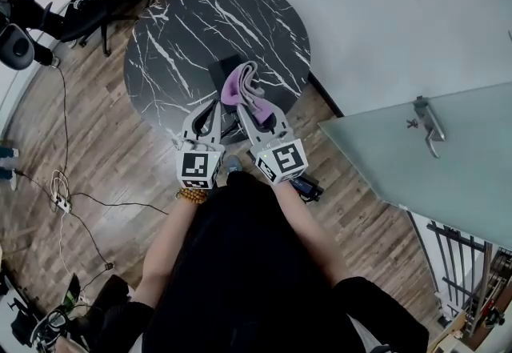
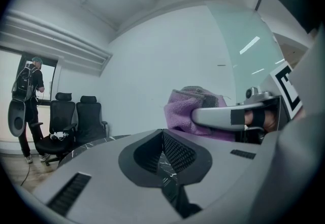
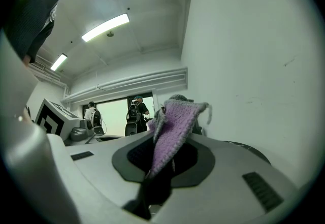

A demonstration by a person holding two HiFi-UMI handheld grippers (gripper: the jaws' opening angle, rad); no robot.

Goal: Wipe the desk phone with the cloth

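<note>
Right claw [image 1: 242, 107] is clamped on the purple cloth [image 1: 246, 87], held over the phone [image 1: 223, 71] on the marble desk [image 1: 184, 23]. Left claw [image 1: 213, 107] is closed and empty (just beside the right one).

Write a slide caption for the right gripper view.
Right tongs shut on the purple cloth, its free end standing up against a white wall.

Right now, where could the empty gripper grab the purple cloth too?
Probably the loose bunched end of the cloth that sticks out past the right gripper, coming in from the side of the left gripper. That end is free; the rest is pinched.
</note>
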